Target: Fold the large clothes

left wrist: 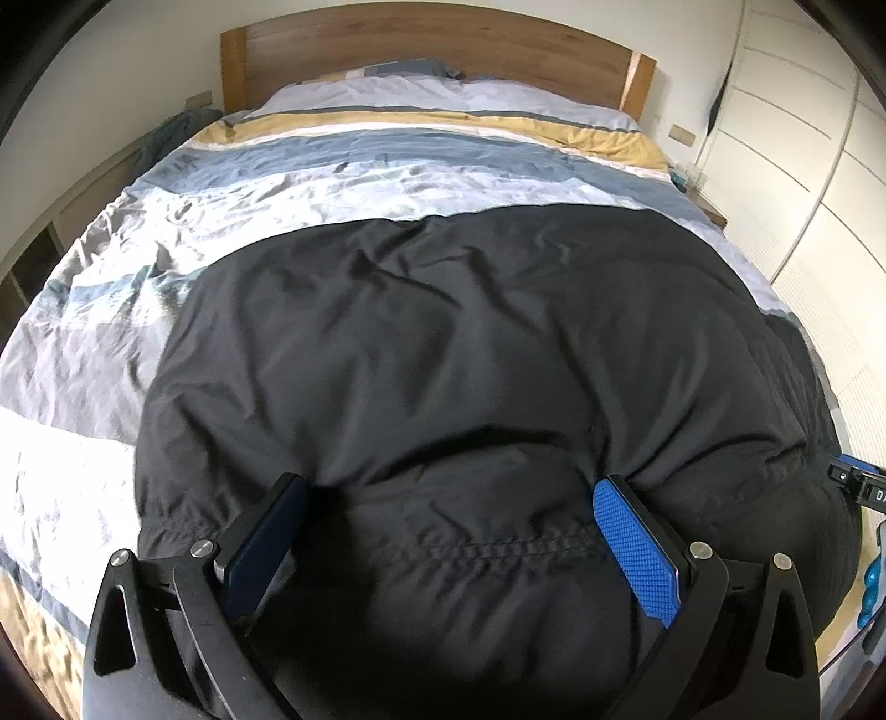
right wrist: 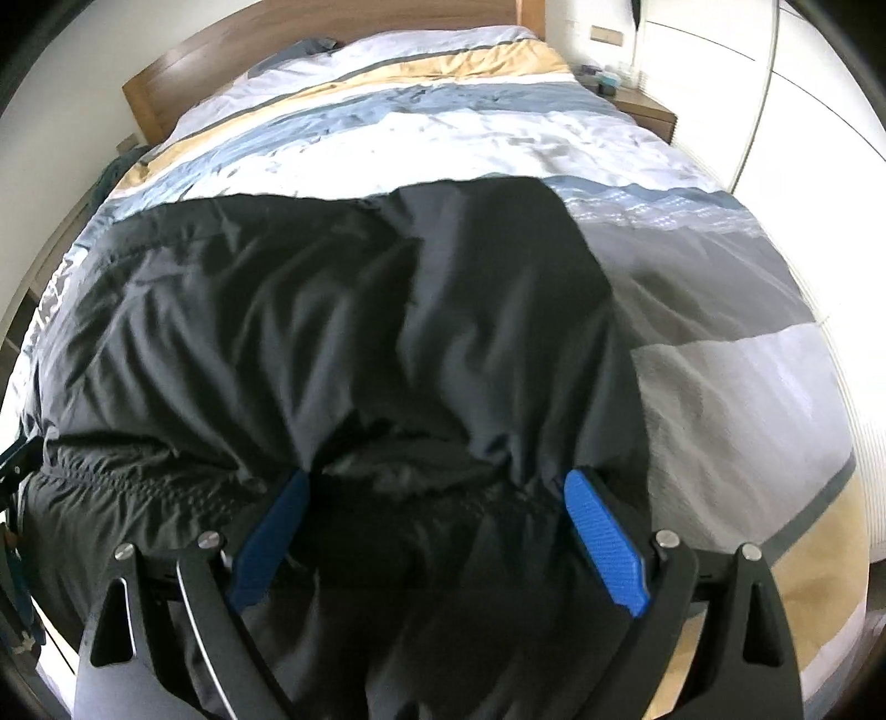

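Observation:
A large black garment (left wrist: 443,343) lies spread on the striped duvet of a bed (left wrist: 111,332); it also shows in the right wrist view (right wrist: 310,321). My left gripper (left wrist: 451,490) is open, its blue pads wide apart, over the garment's near gathered edge with a stitched seam between the fingers. My right gripper (right wrist: 437,479) is open too, over bunched black fabric at the near edge, toward the garment's right side. Neither gripper pinches fabric. The right gripper's edge shows at the far right of the left wrist view (left wrist: 858,482).
A wooden headboard (left wrist: 432,50) stands at the far end. White wardrobe doors (left wrist: 803,166) line the right side. A bedside table (right wrist: 648,111) with small items sits at the far right. Low shelving (left wrist: 33,266) runs along the left.

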